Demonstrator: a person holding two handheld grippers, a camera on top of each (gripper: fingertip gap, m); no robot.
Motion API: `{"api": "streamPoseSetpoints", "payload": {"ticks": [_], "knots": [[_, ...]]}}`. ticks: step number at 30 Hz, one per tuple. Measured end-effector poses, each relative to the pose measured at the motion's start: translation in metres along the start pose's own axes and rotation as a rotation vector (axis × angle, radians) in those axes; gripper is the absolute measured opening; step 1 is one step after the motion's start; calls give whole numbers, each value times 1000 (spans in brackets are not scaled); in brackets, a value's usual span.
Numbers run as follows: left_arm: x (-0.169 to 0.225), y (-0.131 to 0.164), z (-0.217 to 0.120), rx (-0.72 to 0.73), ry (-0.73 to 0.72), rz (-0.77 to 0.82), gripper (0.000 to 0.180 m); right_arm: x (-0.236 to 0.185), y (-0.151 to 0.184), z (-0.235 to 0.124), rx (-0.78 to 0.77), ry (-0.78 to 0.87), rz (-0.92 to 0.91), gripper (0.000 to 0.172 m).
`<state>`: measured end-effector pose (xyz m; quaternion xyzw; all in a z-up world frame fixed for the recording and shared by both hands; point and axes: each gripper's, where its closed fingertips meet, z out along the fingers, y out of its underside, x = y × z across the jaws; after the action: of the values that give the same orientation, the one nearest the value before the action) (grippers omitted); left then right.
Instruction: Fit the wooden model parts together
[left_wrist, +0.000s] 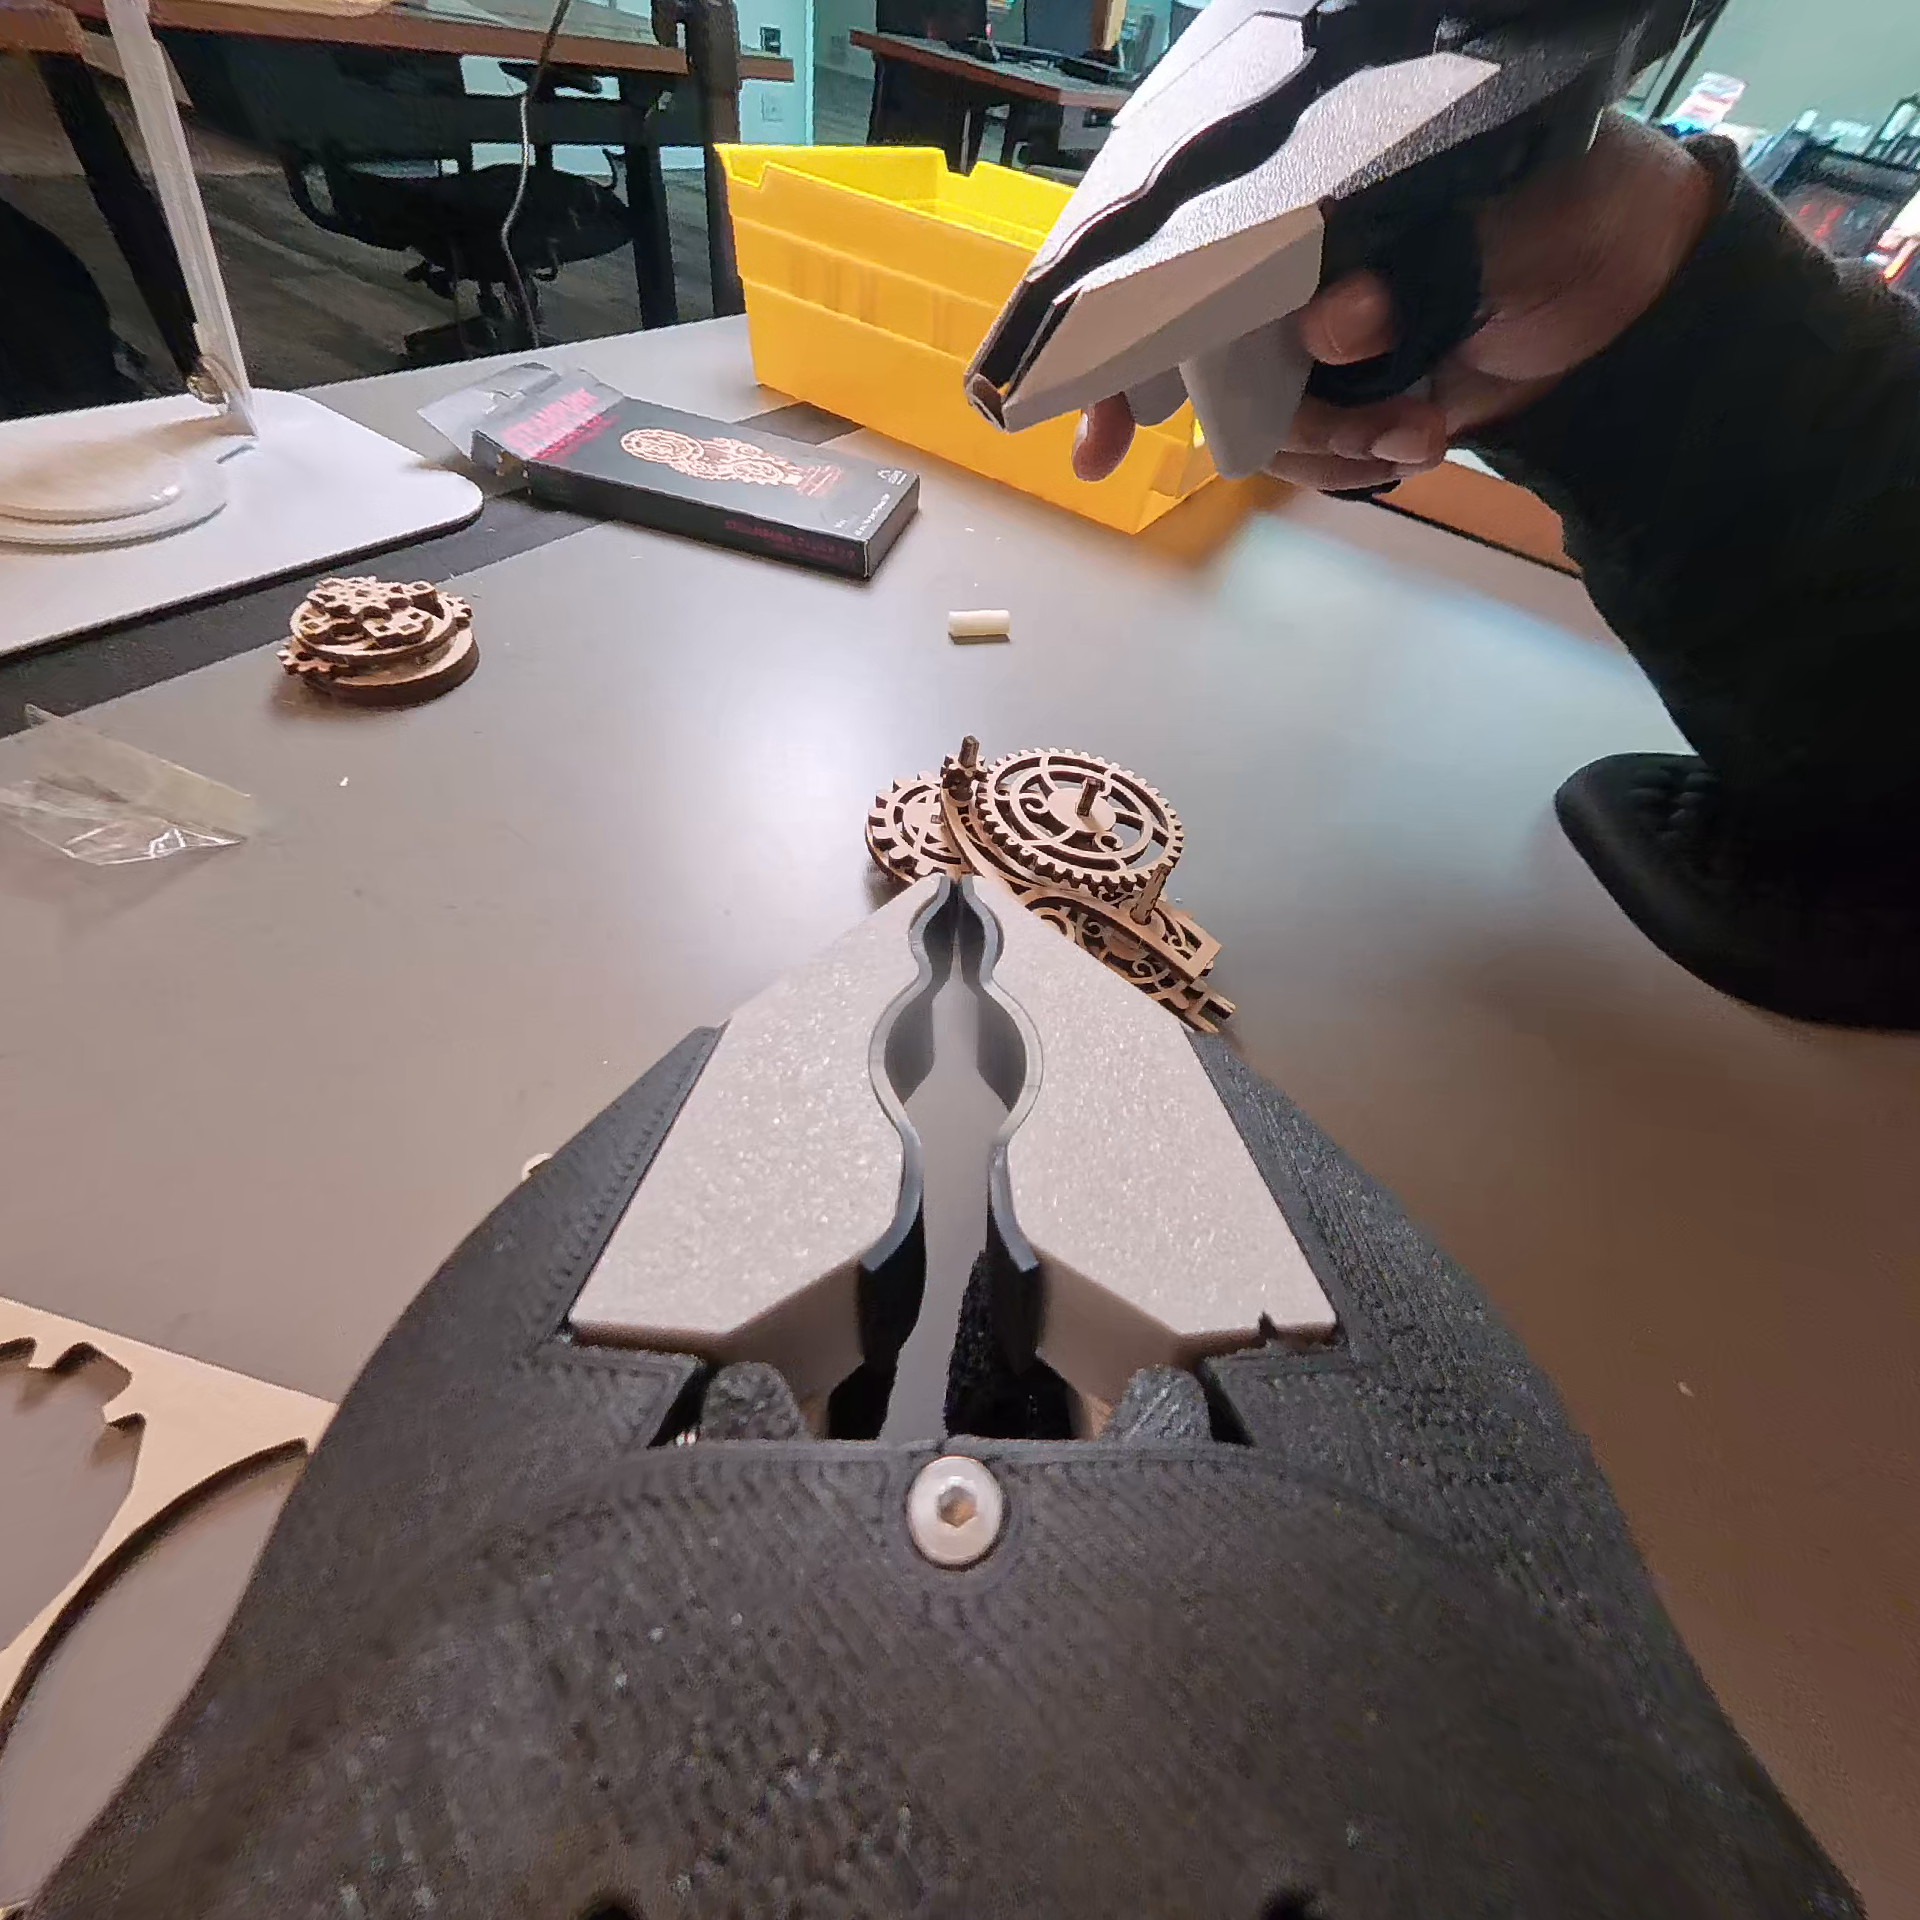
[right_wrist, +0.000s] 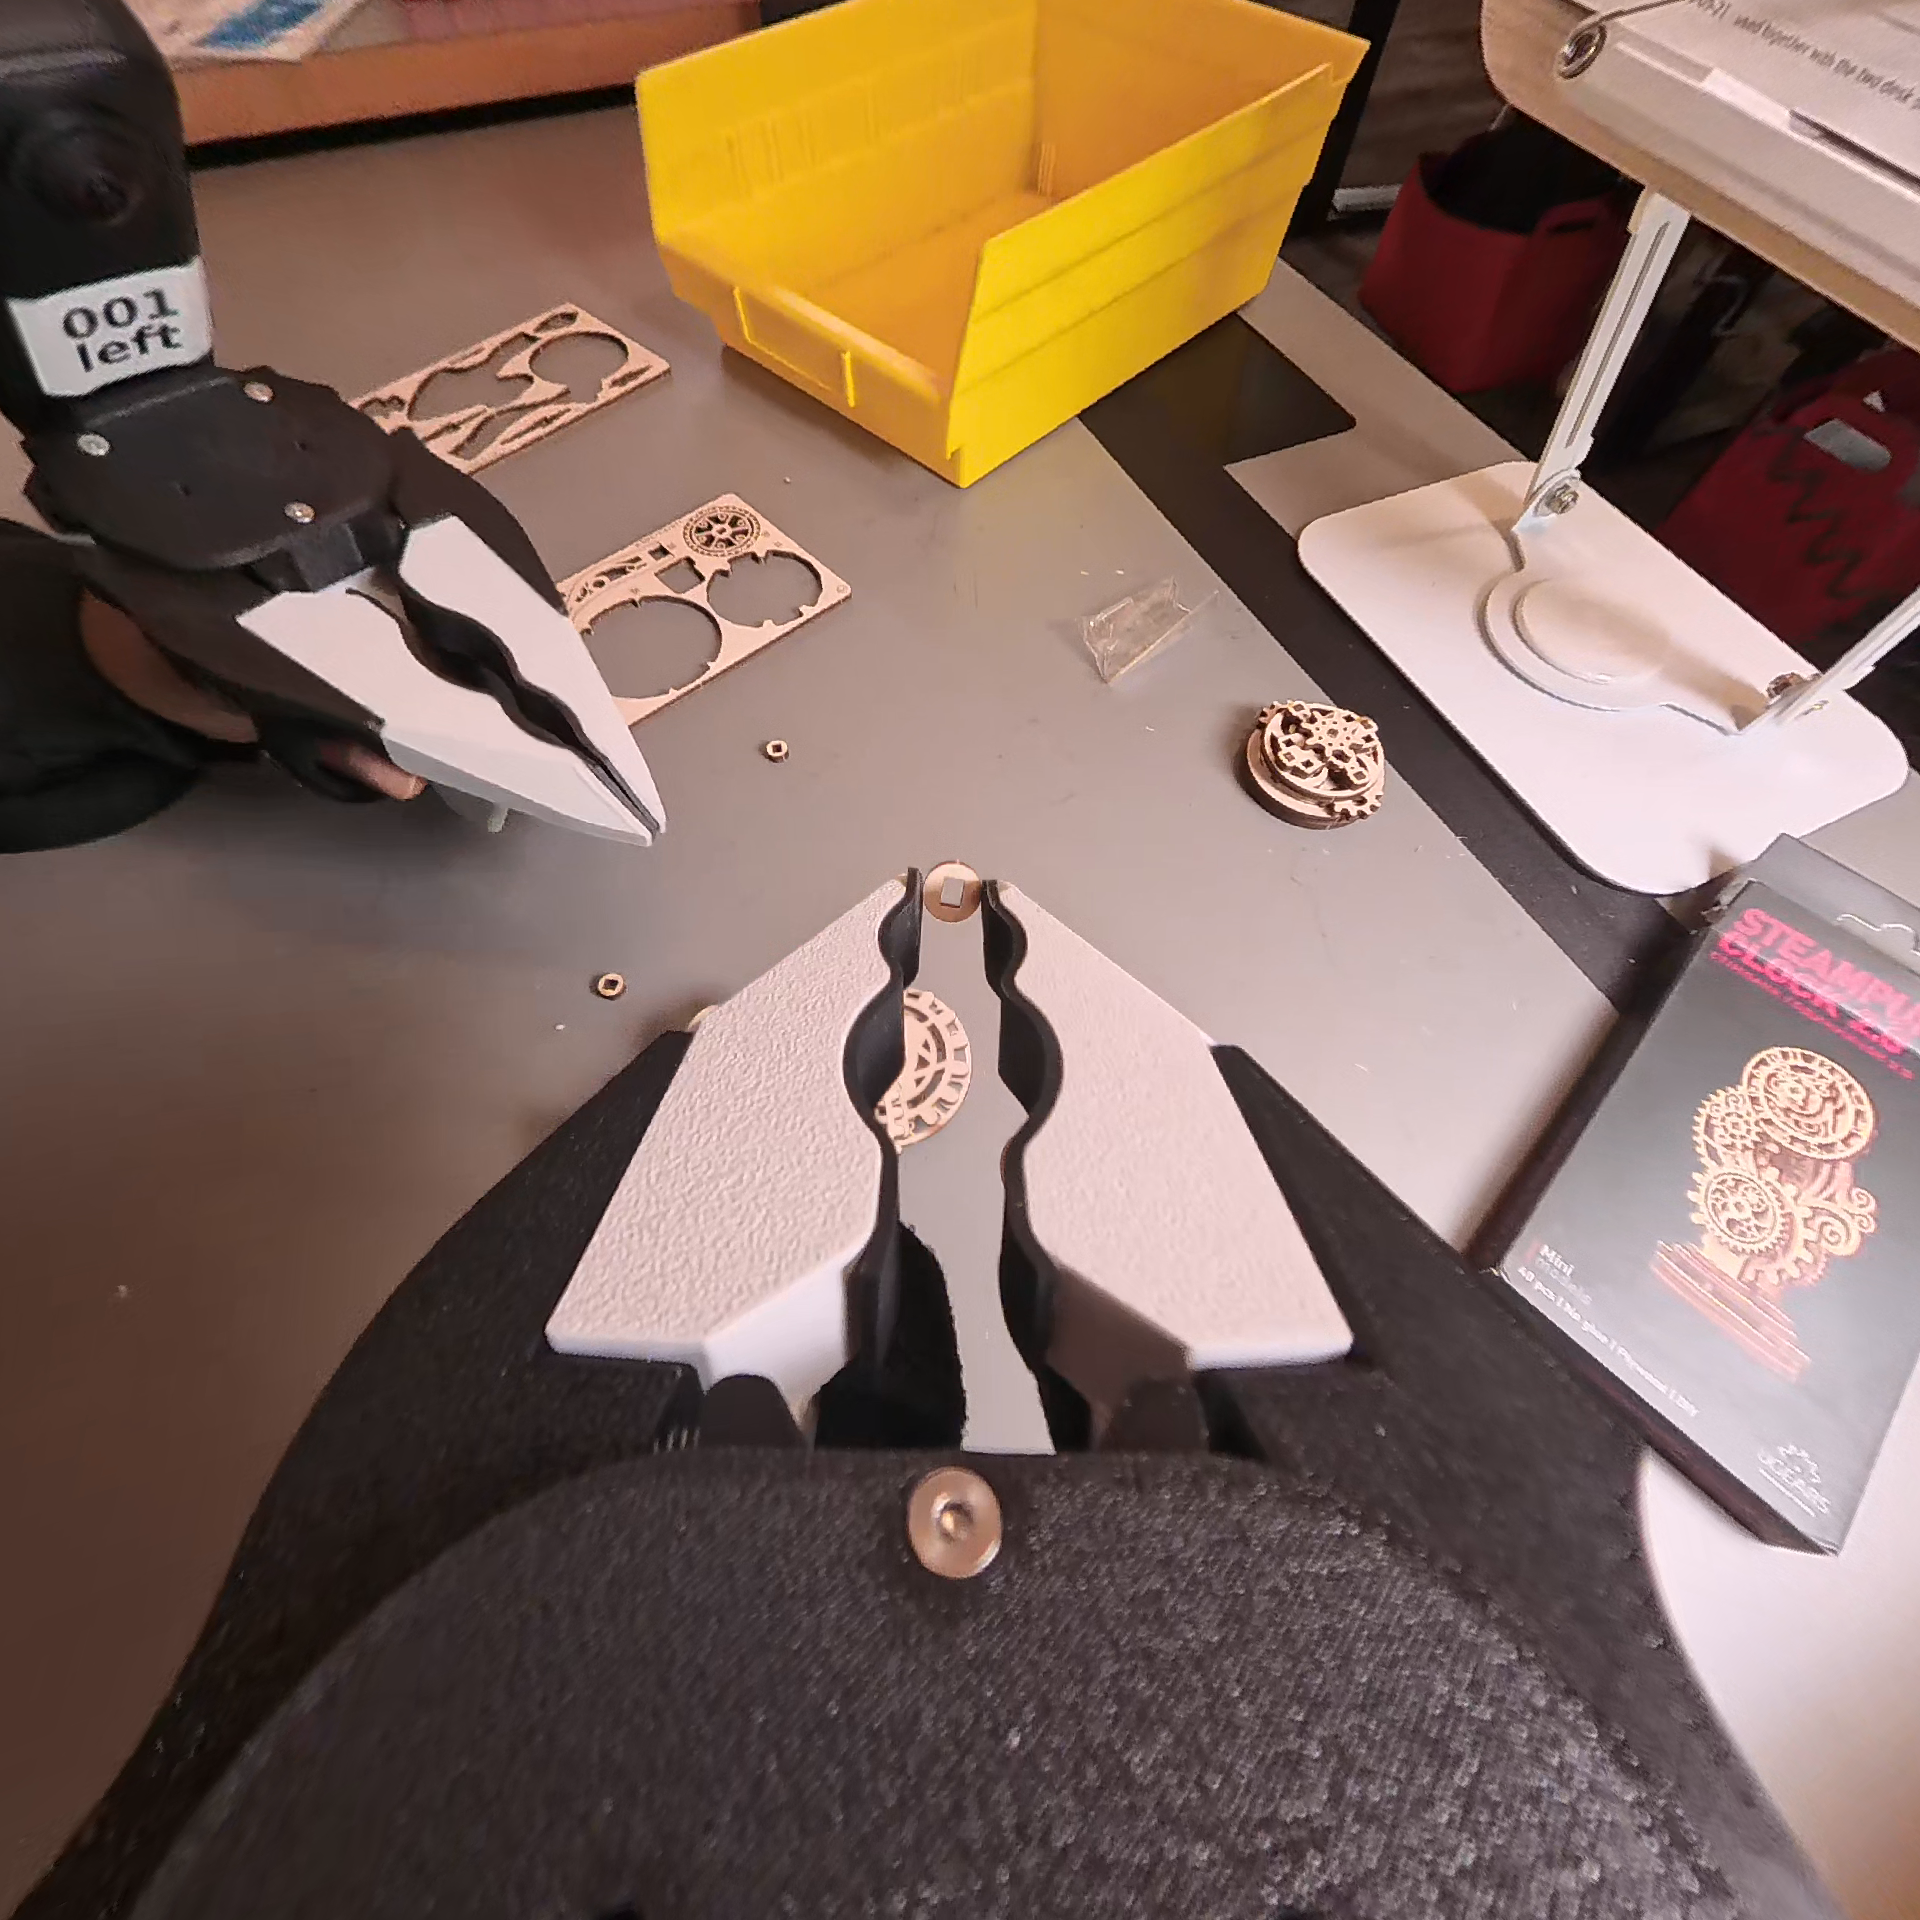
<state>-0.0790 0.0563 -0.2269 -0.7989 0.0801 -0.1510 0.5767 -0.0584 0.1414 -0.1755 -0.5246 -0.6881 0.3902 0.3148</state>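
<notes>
Gripping small wooden washer w/ right gripper; left gripper clenched, bare; labelled black box nearby.

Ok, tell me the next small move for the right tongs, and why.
Probably lower the right tongs so the small wooden disc pinched at their tips slides its square hole onto a peg of the gear assembly. The pegs stand bare and upright, and the left tongs sit shut and empty beside it.
</notes>
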Motion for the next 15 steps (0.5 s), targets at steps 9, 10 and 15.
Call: {"api": "streamPoseSetpoints", "payload": {"ticks": [9, 10, 15], "knots": [[-3, -1, -1, 14, -14, -27, 1, -19, 30, 9, -147, -94, -73, 9], [-3, 0, 0, 12, -14, -23, 3, -23, 36, 11, -170, -119, -81, 10], [-2, 2, 1, -4, -18, -1, 6, -43, 56, 14, -255, -221, -152, 10]]}}
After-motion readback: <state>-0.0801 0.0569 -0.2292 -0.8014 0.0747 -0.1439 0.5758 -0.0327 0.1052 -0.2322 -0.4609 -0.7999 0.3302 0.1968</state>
